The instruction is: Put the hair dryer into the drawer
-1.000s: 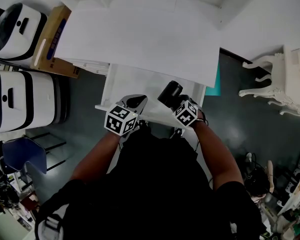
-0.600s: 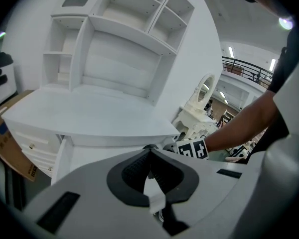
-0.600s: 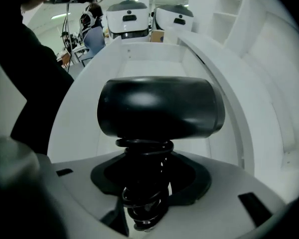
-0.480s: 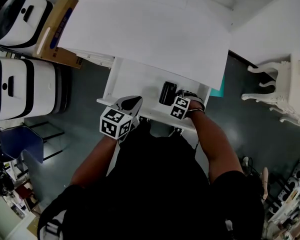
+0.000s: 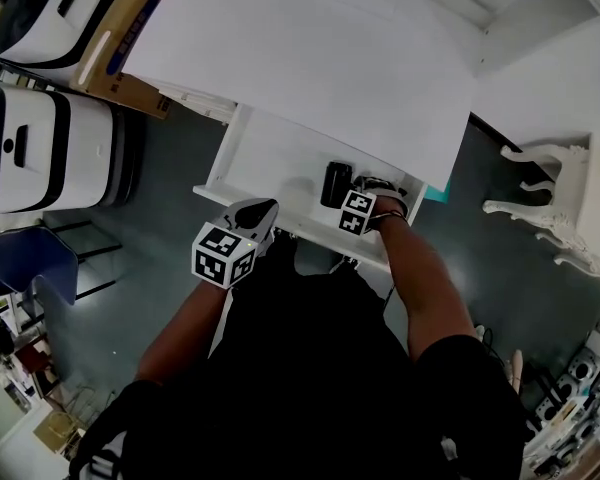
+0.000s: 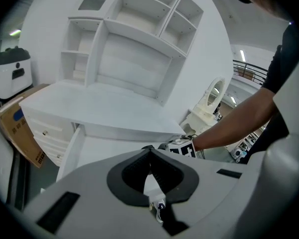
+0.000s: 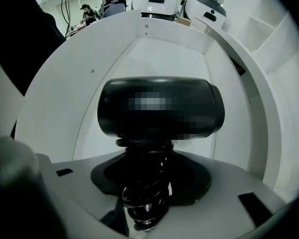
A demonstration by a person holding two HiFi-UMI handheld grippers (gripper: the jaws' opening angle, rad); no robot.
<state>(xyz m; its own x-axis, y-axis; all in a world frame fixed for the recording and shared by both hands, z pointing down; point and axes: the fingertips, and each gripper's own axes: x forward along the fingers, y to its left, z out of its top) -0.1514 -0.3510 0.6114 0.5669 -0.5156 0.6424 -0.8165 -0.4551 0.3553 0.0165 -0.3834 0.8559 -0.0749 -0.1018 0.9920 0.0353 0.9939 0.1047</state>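
Note:
The white drawer [image 5: 265, 158] stands pulled out from under the white desk top [image 5: 300, 58]. A black hair dryer [image 5: 336, 184] is low inside the drawer at its right part, and my right gripper [image 5: 348, 193] is shut on its handle. In the right gripper view the dryer's barrel [image 7: 159, 107] lies crosswise in front of the jaws, and the coiled cord [image 7: 144, 198] is bunched between them over the drawer floor [image 7: 79, 108]. My left gripper [image 5: 262, 209] hovers at the drawer's front edge, shut and holding nothing; its jaws [image 6: 150, 156] meet at the tips.
Two white machines [image 5: 40, 158] and a cardboard box [image 5: 130, 38] stand left of the desk. An ornate white chair [image 5: 545, 193] is at the right, a blue chair [image 5: 30, 273] at the lower left. Open white shelves [image 6: 134, 49] rise behind the desk top.
My right gripper has carried the hair dryer from above the drawer's front edge down into the drawer. My left gripper has stayed shut near the drawer front.

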